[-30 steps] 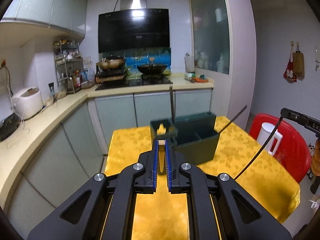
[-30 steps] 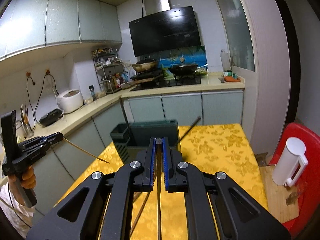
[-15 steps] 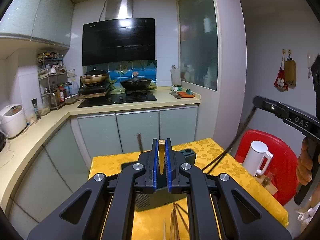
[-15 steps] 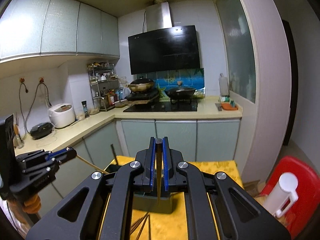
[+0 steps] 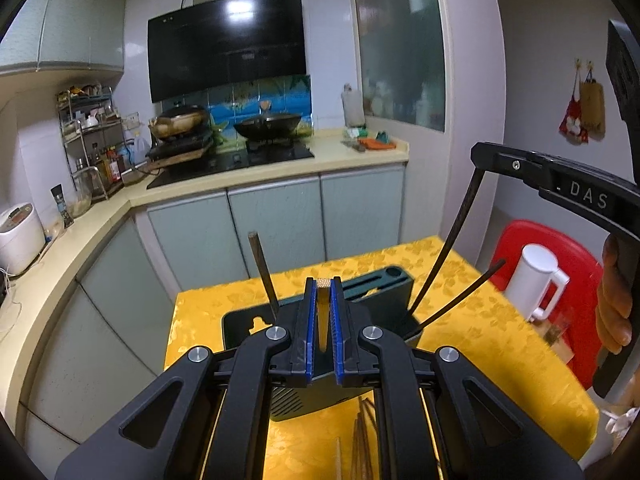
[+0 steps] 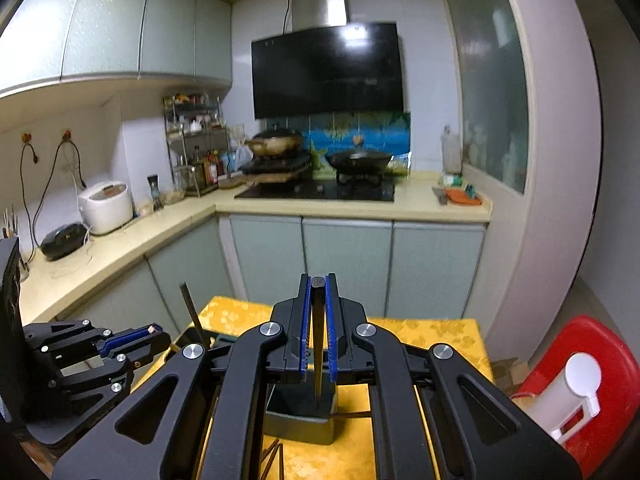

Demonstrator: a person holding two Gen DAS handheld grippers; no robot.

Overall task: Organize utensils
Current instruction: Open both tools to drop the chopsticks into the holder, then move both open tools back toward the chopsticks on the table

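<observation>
A dark green utensil holder [image 5: 384, 292] stood upright on the yellow tablecloth, dark chopsticks [image 5: 262, 272] leaning out of its compartments. More brown chopsticks [image 5: 362, 440] lay flat just before it.

"DAS" stands in pale letters on the right hand-held gripper [image 5: 478, 152].

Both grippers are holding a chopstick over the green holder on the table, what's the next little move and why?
Probably lower the right gripper so its dark chopstick slides deeper into the holder. Its tip already hangs over the open compartment, while the left gripper holds its light chopstick pinched above the holder's top, so the right is nearer to dropping in.
</observation>
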